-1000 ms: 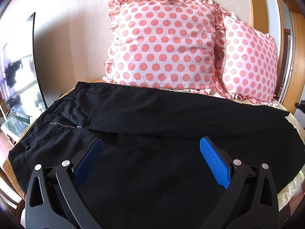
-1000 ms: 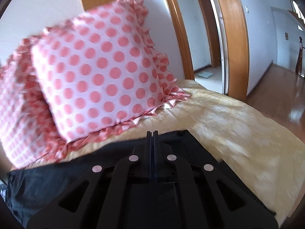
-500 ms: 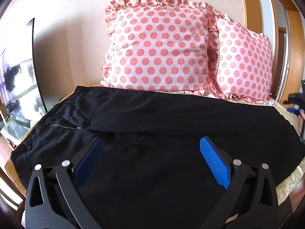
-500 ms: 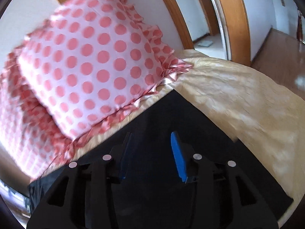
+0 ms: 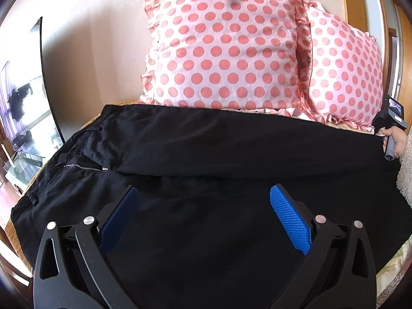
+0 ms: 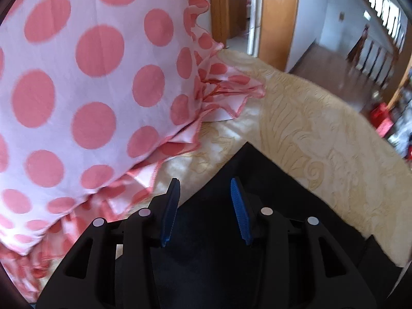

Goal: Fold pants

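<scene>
bed (image 6: 322, 134) with a cream cover takes up most of the view, bare cover running off past the pants' hem end toward the doorway. black pants (image 5: 206, 159) lie flat across it, one leg folded over the other, waistband at the bed's left edge. two polka-dot pillows (image 5: 221, 43) stand at the wall just behind the far edge of the pants. left gripper (image 5: 203, 211) hovers over the near leg, jaws wide, nothing between them. right gripper (image 6: 203, 206) sits about half open above the hem corner, pads not pressing on cloth.
</scene>
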Action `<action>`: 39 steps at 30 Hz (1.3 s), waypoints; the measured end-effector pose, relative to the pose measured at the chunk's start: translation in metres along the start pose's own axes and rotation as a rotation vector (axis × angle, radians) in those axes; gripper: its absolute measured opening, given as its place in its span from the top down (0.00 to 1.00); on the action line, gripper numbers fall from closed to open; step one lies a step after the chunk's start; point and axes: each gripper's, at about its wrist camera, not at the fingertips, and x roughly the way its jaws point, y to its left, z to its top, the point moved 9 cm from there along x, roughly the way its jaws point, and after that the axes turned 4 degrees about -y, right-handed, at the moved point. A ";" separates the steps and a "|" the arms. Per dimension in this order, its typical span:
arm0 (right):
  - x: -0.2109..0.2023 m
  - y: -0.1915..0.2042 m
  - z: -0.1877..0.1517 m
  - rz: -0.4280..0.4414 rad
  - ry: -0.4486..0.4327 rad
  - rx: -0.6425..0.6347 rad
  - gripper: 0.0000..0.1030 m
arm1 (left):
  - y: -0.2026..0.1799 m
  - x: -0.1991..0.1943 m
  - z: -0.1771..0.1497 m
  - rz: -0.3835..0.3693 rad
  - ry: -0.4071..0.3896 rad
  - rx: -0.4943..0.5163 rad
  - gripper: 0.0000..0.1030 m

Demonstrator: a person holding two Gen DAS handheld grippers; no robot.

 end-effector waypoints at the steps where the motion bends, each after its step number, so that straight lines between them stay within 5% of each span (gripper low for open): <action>1: 0.001 0.000 -0.002 -0.011 -0.008 -0.004 0.60 | 0.000 0.002 -0.001 -0.002 0.005 -0.003 0.02; 4: -0.003 -0.007 -0.004 -0.026 -0.049 0.003 0.80 | 0.000 0.004 -0.003 -0.013 0.012 -0.010 0.02; 7: -0.006 -0.022 -0.004 0.059 -0.056 0.071 0.97 | 0.000 0.003 -0.005 -0.020 0.011 -0.011 0.02; 14: -0.043 -0.051 -0.003 0.335 -0.134 0.202 0.99 | 0.004 -0.010 -0.003 -0.031 -0.012 -0.025 0.02; 25: -0.192 -0.121 -0.055 0.698 -0.337 0.207 0.99 | 0.004 -0.045 -0.003 -0.063 -0.064 -0.038 0.02; 33: -0.204 -0.188 -0.158 0.690 -0.286 0.228 0.99 | -0.007 -0.062 -0.008 -0.073 -0.085 -0.014 0.02; 39: -0.175 -0.191 -0.183 0.666 -0.160 0.251 0.95 | -0.014 -0.069 -0.012 -0.031 -0.094 0.030 0.02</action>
